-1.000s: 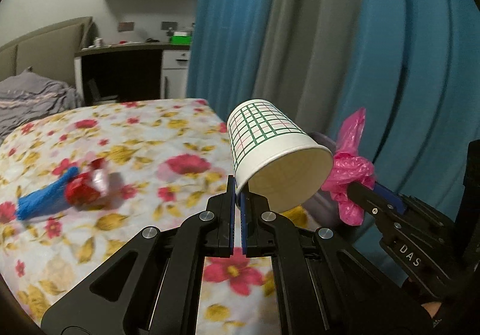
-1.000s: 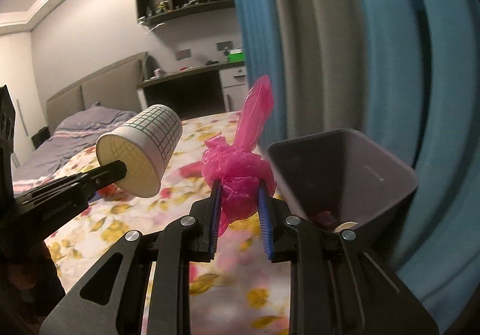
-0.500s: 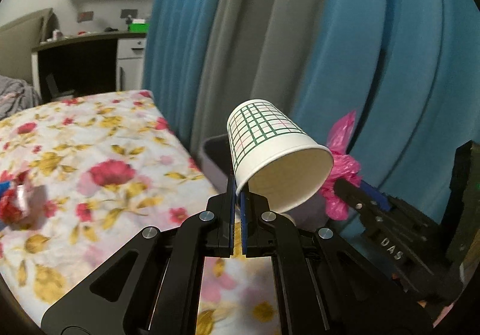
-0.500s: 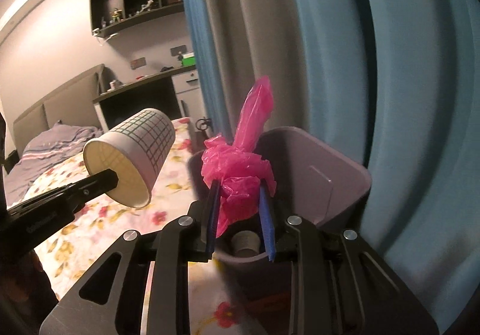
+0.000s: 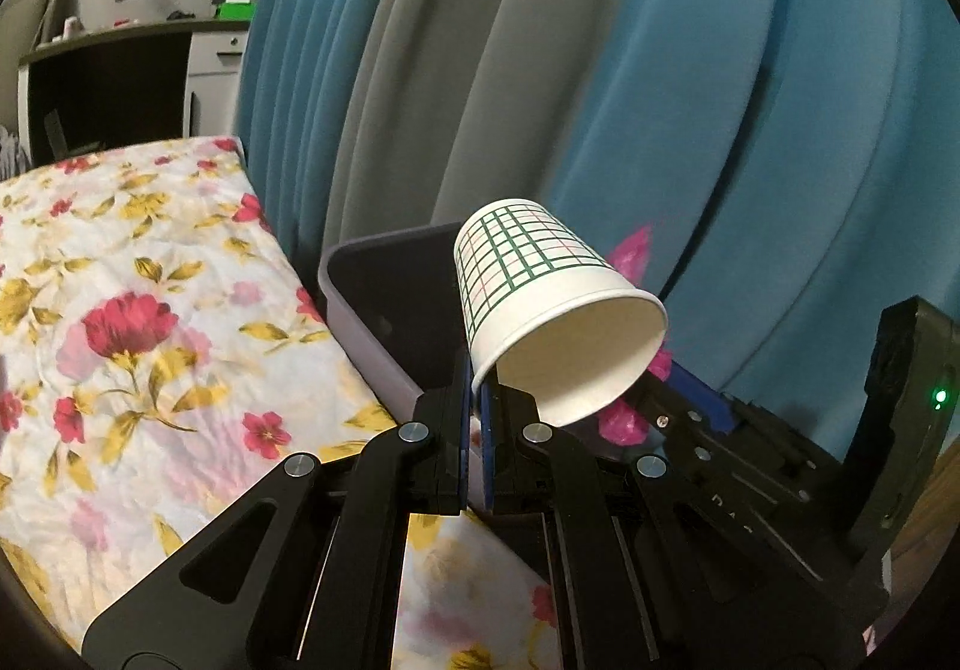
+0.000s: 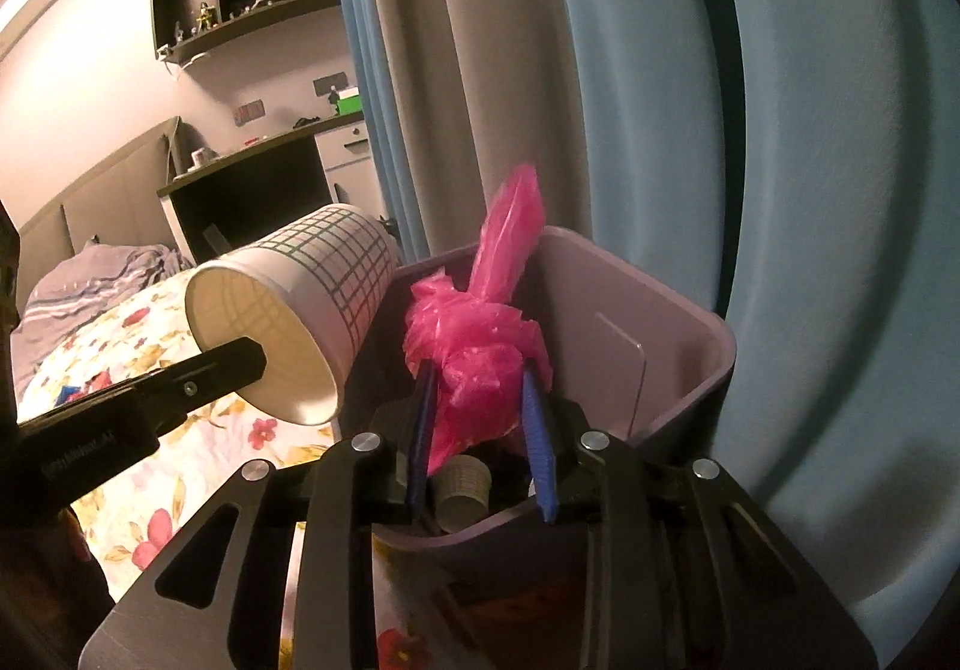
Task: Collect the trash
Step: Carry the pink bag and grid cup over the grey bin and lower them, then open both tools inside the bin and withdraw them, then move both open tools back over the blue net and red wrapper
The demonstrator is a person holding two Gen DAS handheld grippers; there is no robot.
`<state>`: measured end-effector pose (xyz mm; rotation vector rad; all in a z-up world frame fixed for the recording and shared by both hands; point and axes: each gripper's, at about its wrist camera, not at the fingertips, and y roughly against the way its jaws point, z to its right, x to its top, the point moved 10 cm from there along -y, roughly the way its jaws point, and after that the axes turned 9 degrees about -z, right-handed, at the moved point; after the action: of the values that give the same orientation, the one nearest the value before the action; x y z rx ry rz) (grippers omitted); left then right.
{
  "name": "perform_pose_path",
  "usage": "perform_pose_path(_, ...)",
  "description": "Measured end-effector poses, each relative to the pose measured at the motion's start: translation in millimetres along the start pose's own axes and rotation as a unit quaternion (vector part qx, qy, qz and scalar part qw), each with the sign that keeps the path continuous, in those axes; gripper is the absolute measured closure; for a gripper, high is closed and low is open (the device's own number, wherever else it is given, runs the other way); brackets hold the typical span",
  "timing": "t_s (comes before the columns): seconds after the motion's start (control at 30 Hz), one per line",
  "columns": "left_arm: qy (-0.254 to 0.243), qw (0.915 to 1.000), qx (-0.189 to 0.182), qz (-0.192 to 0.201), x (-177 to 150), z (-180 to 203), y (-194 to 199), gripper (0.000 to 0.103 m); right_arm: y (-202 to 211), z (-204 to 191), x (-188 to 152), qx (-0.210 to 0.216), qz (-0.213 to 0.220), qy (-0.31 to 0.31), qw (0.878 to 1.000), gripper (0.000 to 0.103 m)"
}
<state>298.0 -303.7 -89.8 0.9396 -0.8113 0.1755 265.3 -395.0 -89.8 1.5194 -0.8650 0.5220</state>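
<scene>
Inside the bin (image 6: pixel 690 370) — right wrist view only — a small cup (image 6: pixel 461 490).

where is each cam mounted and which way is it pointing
Left wrist: on the left tool, looking along its fingers at the paper cup it pinches, bin and curtain beyond; the right tool shows at right.
Right wrist: on the right tool, looking down into the bin past its pink bag; the left tool shows at left.
Shared: cup, bag, bin, bed, curtain.

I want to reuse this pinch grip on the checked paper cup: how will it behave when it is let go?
The paper cup, pinched by its rim in the left gripper, looks light and thin-walled, so probably crushable. Tilted mouth-down beside the bin, it would likely tumble and roll.
</scene>
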Motion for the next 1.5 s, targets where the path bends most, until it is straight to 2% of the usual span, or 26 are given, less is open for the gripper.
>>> perform_pose_path(0.13, 0.006, 0.9999, -0.01, -0.011, -1, 0, -9, 0.101, 0, 2, 0, -0.002, 0.001, -0.003, 1.0, 0.058)
perform_pose_path(0.2, 0.005, 0.9998, -0.009, -0.016, -2, 1, -13, 0.101, 1, 5, 0, -0.007, 0.003, -0.005, 1.0, 0.056)
perform_pose_path(0.27, 0.006, 0.9997, -0.011, -0.023, -4, 2, -18, 0.101, 4, 11, -3, -0.021, 0.007, -0.009, 1.0, 0.043)
perform_pose_path(0.5, 0.005, 0.9985, -0.015, -0.052, -11, 9, -40, 0.101, 29, 44, -4, -0.055, 0.036, -0.048, 0.997, 0.032)
perform_pose_path(0.7, 0.004, 0.997, -0.008, -0.077, -20, 14, -58, 0.1, 46, 58, -3, -0.051, 0.055, -0.075, 0.994, 0.026)
perform_pose_path(0.77, 0.004, 0.9967, -0.01, -0.08, -21, 16, -60, 0.091, 48, 59, -2, -0.05, 0.059, -0.076, 0.994, 0.026)
perform_pose_path(0.8, 0.003, 0.9967, -0.01, -0.081, -21, 17, -60, 0.078, 48, 59, -2, -0.049, 0.058, -0.078, 0.994, 0.026)
perform_pose_path(0.83, 0.001, 0.9969, -0.01, -0.078, -22, 17, -59, 0.06, 48, 59, -2, -0.046, 0.058, -0.08, 0.994, 0.026)
perform_pose_path(0.87, -0.001, 0.9973, -0.015, -0.072, -22, 18, -56, 0.053, 49, 59, -2, -0.044, 0.058, -0.082, 0.994, 0.026)
perform_pose_path(0.9, -0.002, 0.9979, -0.011, -0.064, -21, 17, -51, 0.039, 49, 58, -1, -0.044, 0.058, -0.082, 0.994, 0.026)
perform_pose_path(0.93, -0.001, 0.9982, -0.004, -0.06, -21, 14, -48, 0.03, 50, 57, -1, -0.043, 0.059, -0.082, 0.994, 0.026)
perform_pose_path(1.1, 0.019, 0.9992, 0.021, -0.029, -20, -9, -18, 0.017, 54, 48, -2, -0.037, 0.061, -0.074, 0.995, 0.022)
perform_pose_path(1.2, 0.029, 0.998, 0.055, -0.004, -23, -30, 11, 0.012, 57, 36, -1, -0.031, 0.067, -0.063, 0.995, 0.018)
perform_pose_path(1.27, 0.034, 0.9963, 0.079, 0.006, -25, -43, 26, 0.01, 59, 26, -1, -0.026, 0.07, -0.055, 0.996, 0.015)
perform_pose_path(1.5, 0.069, 0.9859, 0.151, 0.022, -42, -104, 88, 0.009, 57, -23, -5, 0.011, 0.06, -0.02, 0.998, 0.015)
